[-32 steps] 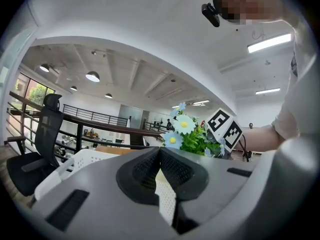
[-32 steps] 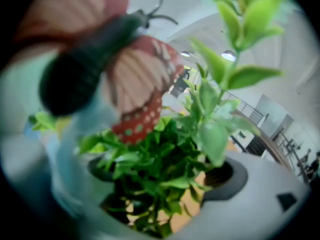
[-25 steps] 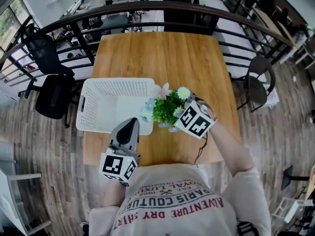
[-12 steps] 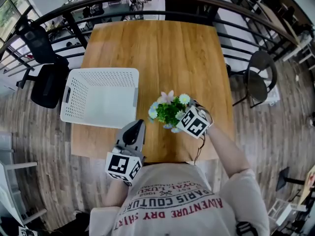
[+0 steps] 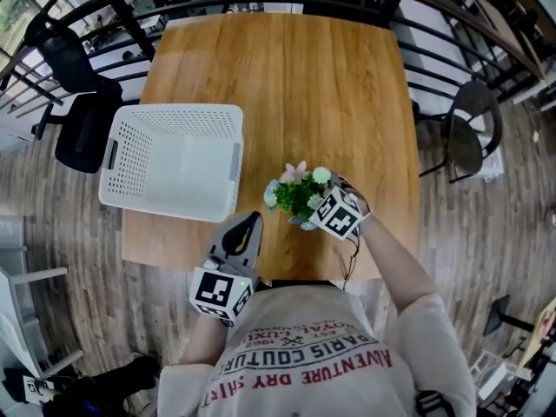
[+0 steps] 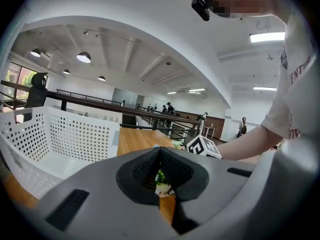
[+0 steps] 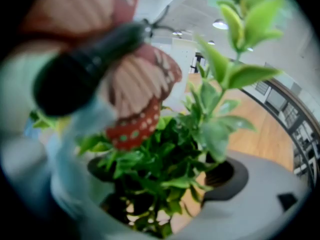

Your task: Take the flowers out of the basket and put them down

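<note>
A small bunch of green leaves with pale pink, blue and white flowers (image 5: 294, 191) is over the wooden table (image 5: 278, 76), near its front edge and to the right of the white perforated basket (image 5: 174, 159). My right gripper (image 5: 316, 203) is shut on the flowers from the right. In the right gripper view the leaves (image 7: 165, 164) fill the space between the jaws, and a blurred red butterfly ornament (image 7: 135, 99) sits above them. My left gripper (image 5: 243, 234) hovers at the table's front edge with nothing in it, and in its own view my left gripper (image 6: 159, 154) is shut. I cannot tell whether the flowers' pot (image 6: 163, 187) touches the table.
The basket shows nothing inside. Beyond the table's far edge runs a black railing (image 5: 130, 24). Office chairs (image 5: 78, 137) stand to the left and a round chair (image 5: 465, 137) to the right. Bare tabletop lies behind and to the right of the flowers.
The flowers, held in my right gripper, have moved away from the basket's front right corner toward the table's front edge. The left gripper has stayed by the front edge.
</note>
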The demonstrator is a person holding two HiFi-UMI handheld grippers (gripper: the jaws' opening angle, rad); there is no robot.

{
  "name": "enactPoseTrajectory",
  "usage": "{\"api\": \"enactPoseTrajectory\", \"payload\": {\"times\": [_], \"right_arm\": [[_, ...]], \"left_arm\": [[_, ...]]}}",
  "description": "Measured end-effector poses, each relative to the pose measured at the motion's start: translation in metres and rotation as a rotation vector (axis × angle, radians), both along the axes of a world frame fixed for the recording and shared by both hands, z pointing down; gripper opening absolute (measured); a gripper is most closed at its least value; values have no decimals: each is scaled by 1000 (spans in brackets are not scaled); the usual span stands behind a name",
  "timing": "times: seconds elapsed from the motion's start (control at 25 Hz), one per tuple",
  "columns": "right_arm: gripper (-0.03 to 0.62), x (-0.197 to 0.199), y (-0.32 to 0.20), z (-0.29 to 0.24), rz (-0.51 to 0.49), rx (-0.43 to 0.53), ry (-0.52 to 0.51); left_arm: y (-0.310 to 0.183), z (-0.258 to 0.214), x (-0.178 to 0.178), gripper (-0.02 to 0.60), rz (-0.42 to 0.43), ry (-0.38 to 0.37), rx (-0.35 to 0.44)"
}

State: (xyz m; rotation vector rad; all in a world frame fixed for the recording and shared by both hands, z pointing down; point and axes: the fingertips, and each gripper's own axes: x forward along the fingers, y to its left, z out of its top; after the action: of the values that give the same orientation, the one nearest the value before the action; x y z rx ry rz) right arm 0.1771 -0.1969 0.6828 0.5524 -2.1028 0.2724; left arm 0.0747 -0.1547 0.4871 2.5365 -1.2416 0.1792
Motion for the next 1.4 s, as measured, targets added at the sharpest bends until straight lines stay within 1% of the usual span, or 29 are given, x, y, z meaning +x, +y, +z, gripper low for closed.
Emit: {"api": "enactPoseTrajectory", "payload": {"times": [0.12,0.24,0.32,0.44,0.6,0.68,0.88,1.0,1.12,1.32,1.4], "right_arm": [[466,-6,1,11,-14,-7,4],[466,-6,2,18,-8,-20,26],[466,-6,3,23,2,-27,30],[466,-8,3,26,16,-41,7],[466,-3,4,28,90,-92,-33],[466,-2,2,28,112,-84,-42],[466,-3,-3,28,129,-70,-56],[466,-2,-6,27,190,-79,-49],[466,2,-4,23,224,-74,-44],[465,3,1,-2,249,-32,-67],[465,6,1,-17,274,7,-60]], "left_arm": [[1,3,0,25,9,-15,-8],[-1,3,-1,25,12,-22,-10],[-1,2,-3,25,11,-17,-15],[-1,0,-6,25,8,3,-23],[6,1,-4,25,8,3,-23],[7,1,-5,25,6,6,-25],[7,3,-10,25,6,11,-34],[9,4,-13,25,7,11,-33],[13,3,-12,25,7,13,-36],[18,1,-14,25,11,15,-29],[20,-1,-14,25,18,18,-22]]}}
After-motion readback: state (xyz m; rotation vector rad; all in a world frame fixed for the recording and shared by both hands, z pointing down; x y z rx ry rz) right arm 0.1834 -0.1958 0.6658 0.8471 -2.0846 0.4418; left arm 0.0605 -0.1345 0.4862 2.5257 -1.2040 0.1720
